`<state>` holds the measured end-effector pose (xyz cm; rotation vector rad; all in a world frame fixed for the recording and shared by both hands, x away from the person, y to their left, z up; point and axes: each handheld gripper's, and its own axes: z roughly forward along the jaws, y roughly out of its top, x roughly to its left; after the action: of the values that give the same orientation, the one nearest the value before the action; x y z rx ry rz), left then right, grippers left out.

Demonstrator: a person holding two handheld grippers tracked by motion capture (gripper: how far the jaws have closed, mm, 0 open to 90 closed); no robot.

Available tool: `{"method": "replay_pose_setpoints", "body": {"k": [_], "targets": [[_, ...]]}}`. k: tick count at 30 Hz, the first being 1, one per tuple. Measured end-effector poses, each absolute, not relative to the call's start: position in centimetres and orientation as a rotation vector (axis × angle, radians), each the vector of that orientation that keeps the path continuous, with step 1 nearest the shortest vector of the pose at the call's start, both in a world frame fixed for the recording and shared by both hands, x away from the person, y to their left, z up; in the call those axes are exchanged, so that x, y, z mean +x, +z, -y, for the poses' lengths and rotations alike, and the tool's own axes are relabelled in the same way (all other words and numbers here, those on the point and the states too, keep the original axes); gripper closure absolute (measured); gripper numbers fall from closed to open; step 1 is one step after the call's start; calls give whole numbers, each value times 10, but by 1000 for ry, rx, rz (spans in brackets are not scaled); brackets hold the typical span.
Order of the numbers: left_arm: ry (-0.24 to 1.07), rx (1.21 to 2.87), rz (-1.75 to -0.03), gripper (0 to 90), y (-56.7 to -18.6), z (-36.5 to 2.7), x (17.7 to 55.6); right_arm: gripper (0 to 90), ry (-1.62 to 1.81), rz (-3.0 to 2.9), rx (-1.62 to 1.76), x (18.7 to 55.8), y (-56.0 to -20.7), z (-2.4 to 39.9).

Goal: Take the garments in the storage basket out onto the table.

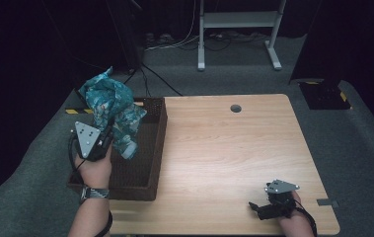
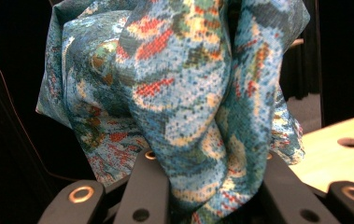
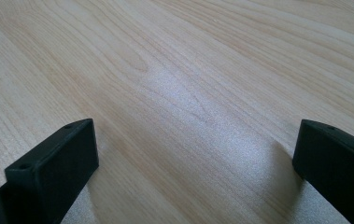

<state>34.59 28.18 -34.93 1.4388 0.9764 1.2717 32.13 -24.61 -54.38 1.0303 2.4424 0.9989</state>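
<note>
Between the two black jaws of the left gripper (image 2: 207, 186) sits a bunched-up cloth (image 2: 179, 88). The jaws are nearly closed and they squeeze the cloth tight. It is blue and green with red and yellow spots. It sticks up above the jaws and hangs down at the sides.

From the high view, the left gripper (image 1: 106, 136) is held up in the air by the person's left hand (image 1: 94, 170). A grey three-cornered plate sits on top of it. The cloth (image 1: 113, 111) is up in the air too, over the far left part of a dark brown basket (image 1: 156, 148). A loose end of the cloth hangs down toward the inside of the basket. I cannot tell if that end touches the basket.

The basket stands on the left side of a light wooden table (image 1: 234, 158). It hangs a bit over the left edge.

The right gripper (image 1: 256, 207) lies low on the table near the front right corner, held by the right hand (image 1: 295, 217). It is far from the basket. Its jaws (image 3: 188, 177) are spread wide apart and nothing is between them, just bare wood (image 3: 188, 84).

A small round hole (image 1: 235, 108) is in the table near the far edge. Past the table is a grey floor (image 1: 352, 143) with a white metal stand (image 1: 236, 29) and some cables (image 1: 150, 81).
</note>
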Motion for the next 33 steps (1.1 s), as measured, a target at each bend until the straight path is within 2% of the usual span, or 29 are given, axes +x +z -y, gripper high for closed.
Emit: {"method": "replay_pose_setpoints", "body": {"k": [9,33], "targets": [[1286,1308,-919,778,-334,-278,333,2,999,-2442,1031,321,-544,246],[1275,1282,-797,775,-323,-252,321,2,999,-2441,1031,321,-544,246]]}}
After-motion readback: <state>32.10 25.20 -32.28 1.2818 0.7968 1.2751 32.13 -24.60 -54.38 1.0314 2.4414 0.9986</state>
